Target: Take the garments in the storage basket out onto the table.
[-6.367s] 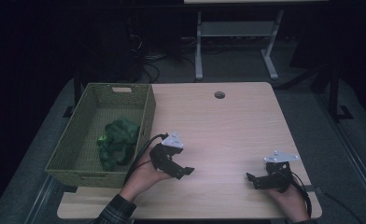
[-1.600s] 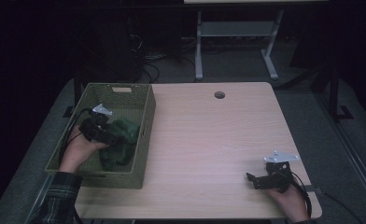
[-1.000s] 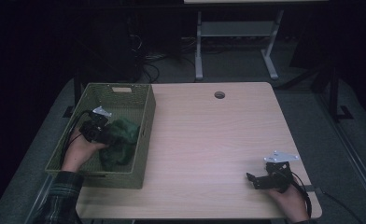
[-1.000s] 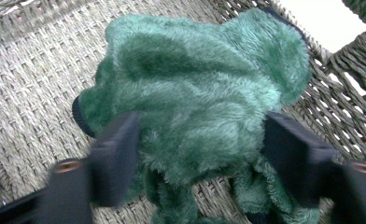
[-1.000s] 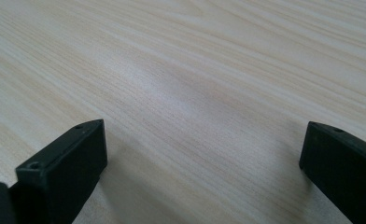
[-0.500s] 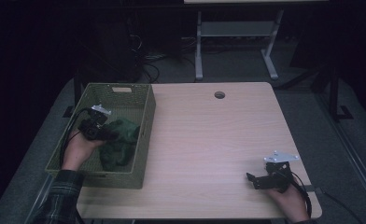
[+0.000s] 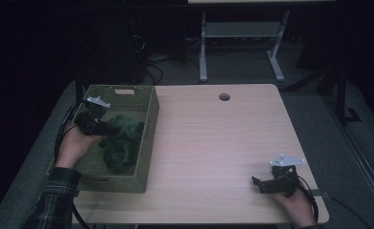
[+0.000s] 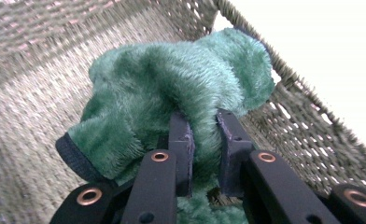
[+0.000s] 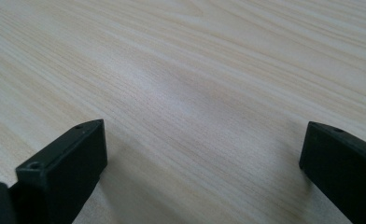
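the left gripper [image 8: 203,140] is pinching the fluffy green cloth [image 8: 172,93] inside the woven basket [image 7: 149,124] at the far left – the cloth is bunching right ahead of it – while the right gripper [image 9: 195,172] is resting wide open, far off at the near right.

One fuzzy green cloth [image 7: 122,141] is lying in one woven basket [image 7: 149,138]. One wooden table [image 7: 213,143] is holding them, and two grippers are showing: the left gripper [image 7: 109,128], the right gripper [image 7: 257,183].
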